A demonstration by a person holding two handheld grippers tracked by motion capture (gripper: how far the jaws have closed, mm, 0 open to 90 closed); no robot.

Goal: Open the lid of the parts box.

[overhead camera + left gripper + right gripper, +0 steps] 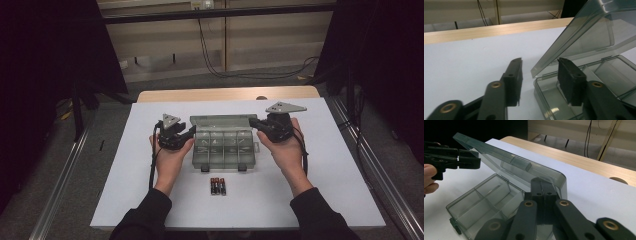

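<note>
Lid half raised on a plastic box point(220, 142) at centre frame, batteries point(217, 186) waiting below it.

Right gripper point(543, 192), jaws clenched, props the lid point(506, 161); left gripper point(540, 80) straddles the box's wall, released. Next, probably swinging the lid fully back. The high view alone gives the batteries; the gripper views, the lid's tilt.
</note>
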